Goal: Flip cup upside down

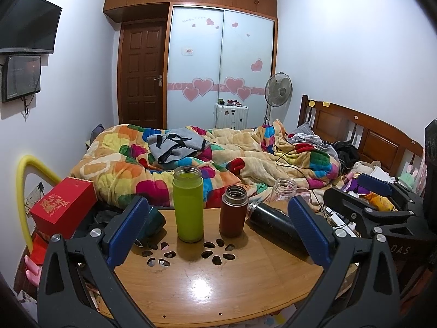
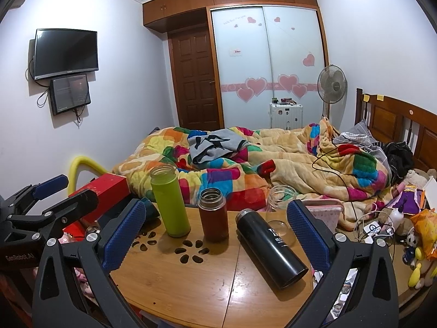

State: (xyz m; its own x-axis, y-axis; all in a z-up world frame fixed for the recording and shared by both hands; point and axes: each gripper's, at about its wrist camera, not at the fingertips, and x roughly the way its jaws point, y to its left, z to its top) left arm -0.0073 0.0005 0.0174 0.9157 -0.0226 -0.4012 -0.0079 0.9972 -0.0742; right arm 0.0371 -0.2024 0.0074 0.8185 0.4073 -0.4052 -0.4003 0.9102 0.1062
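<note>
The black cup [image 2: 270,248], a smooth matte-dark metal cylinder with a steel-rimmed mouth, lies on its side near the right edge of the round bamboo table [image 2: 191,287], long axis running from far-left mouth to near-right base. It sits between the blue-padded fingers of the right gripper [image 2: 215,235], which is spread wide and empty, judged the nearer one. The left gripper [image 1: 218,229] is likewise spread, facing the upright green bottle [image 1: 188,205] and brown flask [image 1: 233,211].

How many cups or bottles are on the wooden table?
4: green bottle upright at the left, brown bottle upright beside it, black bottle lying on its side, clear jar upright behind it. Others may be hidden by the grippers.
</note>
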